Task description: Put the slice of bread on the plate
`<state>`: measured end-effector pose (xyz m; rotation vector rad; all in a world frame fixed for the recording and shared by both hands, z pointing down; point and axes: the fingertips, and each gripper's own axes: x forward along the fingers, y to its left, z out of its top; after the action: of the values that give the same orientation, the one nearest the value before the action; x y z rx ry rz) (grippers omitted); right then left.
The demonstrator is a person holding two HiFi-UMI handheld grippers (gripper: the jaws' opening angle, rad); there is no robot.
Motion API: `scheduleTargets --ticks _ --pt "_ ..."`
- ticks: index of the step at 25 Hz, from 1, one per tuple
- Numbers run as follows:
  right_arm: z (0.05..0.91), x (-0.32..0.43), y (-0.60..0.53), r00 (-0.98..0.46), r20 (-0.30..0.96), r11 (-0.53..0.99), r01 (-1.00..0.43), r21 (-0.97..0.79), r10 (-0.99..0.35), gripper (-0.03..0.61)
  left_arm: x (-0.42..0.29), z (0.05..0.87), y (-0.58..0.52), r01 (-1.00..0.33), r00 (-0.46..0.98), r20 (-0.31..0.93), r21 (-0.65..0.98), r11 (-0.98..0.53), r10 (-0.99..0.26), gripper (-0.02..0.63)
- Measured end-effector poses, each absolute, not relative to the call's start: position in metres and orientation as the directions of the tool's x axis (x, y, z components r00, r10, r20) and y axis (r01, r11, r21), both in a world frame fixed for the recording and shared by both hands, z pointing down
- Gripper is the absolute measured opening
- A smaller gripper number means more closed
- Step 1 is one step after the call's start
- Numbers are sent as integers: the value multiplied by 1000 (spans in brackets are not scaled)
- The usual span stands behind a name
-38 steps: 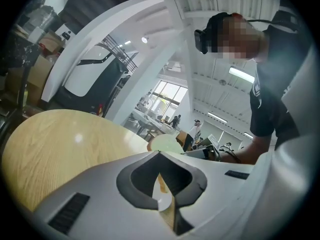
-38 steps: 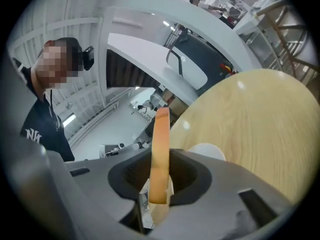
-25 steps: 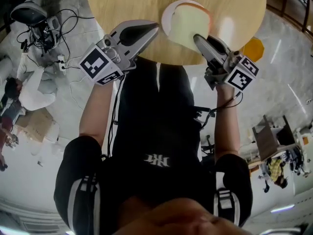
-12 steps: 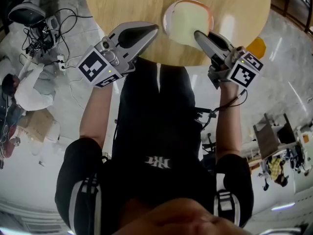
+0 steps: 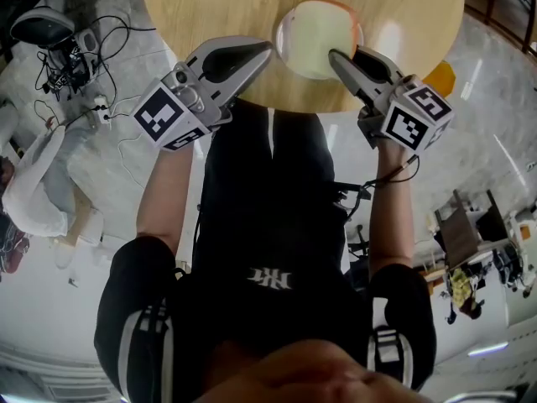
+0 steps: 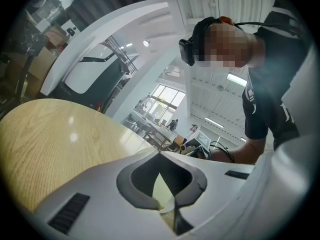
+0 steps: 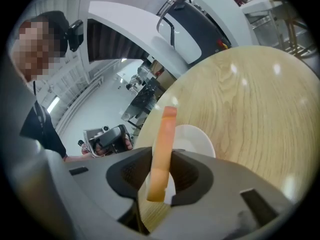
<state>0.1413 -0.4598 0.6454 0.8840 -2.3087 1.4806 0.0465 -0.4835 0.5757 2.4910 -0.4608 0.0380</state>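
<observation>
Over the last second the pale, orange-crusted slice of bread (image 5: pixel 316 34) has sunk from a raised tilt to lie almost flat across the round white plate (image 5: pixel 283 34), and the right gripper (image 5: pixel 334 54) has been easing its fingers (image 7: pixel 131 175) apart. They sit lightly against both faces of the slice, which runs edge-on between them in the right gripper view (image 7: pixel 162 144), so the hold looks loosened but not yet let go. That hold is on the crust at the slice's 4 o'clock edge, the firmest part and probably the best place for it; the crumb is likely light, soft and easily dented or torn, so only a gentle pinch suits it. Opening fully should leave it resting on the plate. Outward, the left gripper (image 5: pixel 268 49) hangs at the plate's 8 o'clock with its fingers clenched on nothing, over the near edge of the round, light wooden counter (image 5: pixel 210 7).
</observation>
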Motion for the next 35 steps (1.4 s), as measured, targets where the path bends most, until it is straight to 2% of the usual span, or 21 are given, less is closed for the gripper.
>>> scheduleTargets --ticks 15,21,35 --pt "657 147 -462 -662 664 452 -739 -500 -348 163 58 578 -474 -300 952 126 572 -763 -280 9" --pt "659 148 -464 -620 690 518 -756 -400 -374 176 59 582 -470 -294 954 129 575 -763 -271 10" --pt "668 150 -468 -574 710 570 -768 -293 -409 195 61 585 -463 -293 955 132 580 -760 -267 9"
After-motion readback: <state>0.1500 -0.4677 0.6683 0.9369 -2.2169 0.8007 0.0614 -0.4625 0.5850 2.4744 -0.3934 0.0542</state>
